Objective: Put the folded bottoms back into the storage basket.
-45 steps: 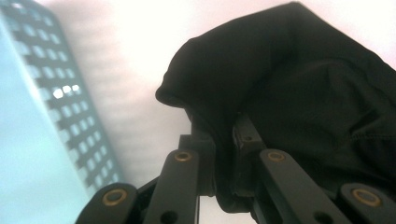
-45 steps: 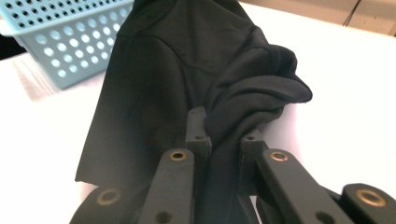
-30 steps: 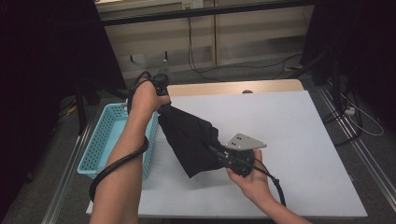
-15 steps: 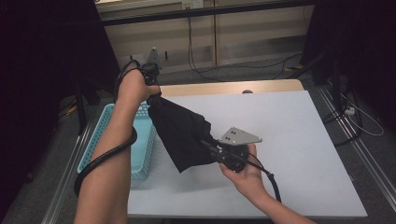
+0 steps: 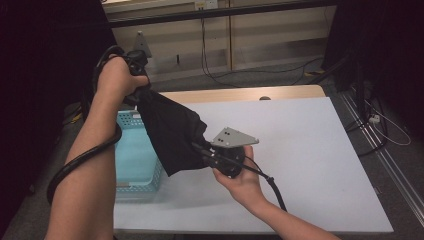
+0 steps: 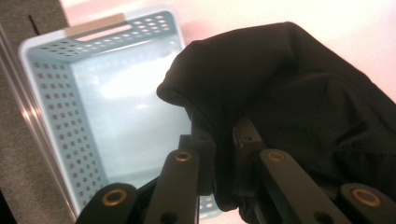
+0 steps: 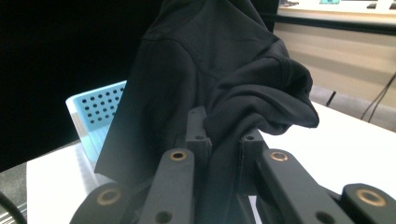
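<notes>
A black garment (image 5: 172, 132) hangs in the air, stretched between both grippers above the table's left part. My left gripper (image 5: 141, 90) is raised high over the light blue basket (image 5: 131, 165) and is shut on the garment's upper end (image 6: 280, 98); its jaws pinch a fold of the cloth (image 6: 223, 158). My right gripper (image 5: 200, 150) is lower, near the table's middle, shut on the garment's lower end (image 7: 219, 93), with cloth (image 7: 224, 154) bunched between its jaws. The basket (image 6: 93, 102) lies below the left gripper and looks empty.
The white table (image 5: 310, 150) spreads to the right and front of the garment. A wooden strip (image 5: 240, 94) runs along its far edge. Cables (image 5: 215, 75) lie on the floor beyond. A dark curtain (image 5: 45, 60) stands at the left.
My left gripper has lifted the garment's upper end higher and farther left, over the basket. The right gripper has followed a little to the left, still holding the lower end.
</notes>
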Action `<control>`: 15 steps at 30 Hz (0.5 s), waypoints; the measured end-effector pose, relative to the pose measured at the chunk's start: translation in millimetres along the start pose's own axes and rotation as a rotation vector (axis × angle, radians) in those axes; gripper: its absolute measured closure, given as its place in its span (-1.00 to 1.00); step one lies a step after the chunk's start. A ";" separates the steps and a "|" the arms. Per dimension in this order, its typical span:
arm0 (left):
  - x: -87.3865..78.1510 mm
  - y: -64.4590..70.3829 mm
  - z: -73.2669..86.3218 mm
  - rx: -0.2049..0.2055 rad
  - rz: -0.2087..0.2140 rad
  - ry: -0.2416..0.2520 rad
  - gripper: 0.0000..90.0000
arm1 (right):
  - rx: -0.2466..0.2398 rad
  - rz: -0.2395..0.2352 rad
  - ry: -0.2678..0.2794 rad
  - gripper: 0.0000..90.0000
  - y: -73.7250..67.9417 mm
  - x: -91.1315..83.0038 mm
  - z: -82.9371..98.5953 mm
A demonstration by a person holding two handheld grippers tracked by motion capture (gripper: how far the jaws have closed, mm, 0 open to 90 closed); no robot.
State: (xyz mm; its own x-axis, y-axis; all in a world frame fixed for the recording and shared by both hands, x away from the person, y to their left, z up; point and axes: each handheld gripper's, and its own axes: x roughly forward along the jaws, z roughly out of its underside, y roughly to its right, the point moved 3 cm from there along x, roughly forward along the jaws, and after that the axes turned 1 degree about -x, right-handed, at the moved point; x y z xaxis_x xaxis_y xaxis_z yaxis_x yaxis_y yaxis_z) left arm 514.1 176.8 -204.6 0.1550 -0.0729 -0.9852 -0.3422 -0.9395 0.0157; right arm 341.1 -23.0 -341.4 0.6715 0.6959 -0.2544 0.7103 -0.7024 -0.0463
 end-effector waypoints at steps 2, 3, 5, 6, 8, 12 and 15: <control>-2.9 -8.5 1.7 0.000 -0.004 -0.002 0.84 | -0.004 -0.014 0.009 0.78 -5.4 6.7 -4.0; -3.3 -12.6 2.6 -0.007 -0.003 0.002 0.84 | -0.001 -0.020 0.011 0.78 -8.4 10.5 -5.6; -5.1 -21.8 5.1 -0.014 -0.005 -0.001 0.84 | 0.005 -0.042 0.012 0.78 -15.3 18.7 -8.5; -6.1 -26.2 6.6 -0.018 -0.007 0.001 0.84 | 0.000 -0.048 0.013 0.77 -19.0 22.8 -9.8; -7.1 -35.4 10.1 -0.027 -0.011 0.011 0.84 | -0.001 -0.060 0.019 0.77 -25.1 30.9 -11.9; -7.7 -55.7 17.3 -0.048 -0.016 0.006 0.84 | -0.007 -0.078 0.008 0.77 -34.6 47.0 -11.9; -5.3 -73.9 20.9 -0.070 -0.019 0.012 0.84 | -0.001 -0.092 0.010 0.77 -41.1 57.5 -12.1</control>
State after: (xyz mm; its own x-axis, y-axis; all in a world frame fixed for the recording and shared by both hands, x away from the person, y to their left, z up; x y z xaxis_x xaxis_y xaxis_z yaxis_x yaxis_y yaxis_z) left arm 519.1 253.5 -204.2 0.1725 -0.0587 -0.9833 -0.2732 -0.9619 0.0094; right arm 353.1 47.7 -342.4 0.6056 0.7587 -0.2399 0.7692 -0.6354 -0.0680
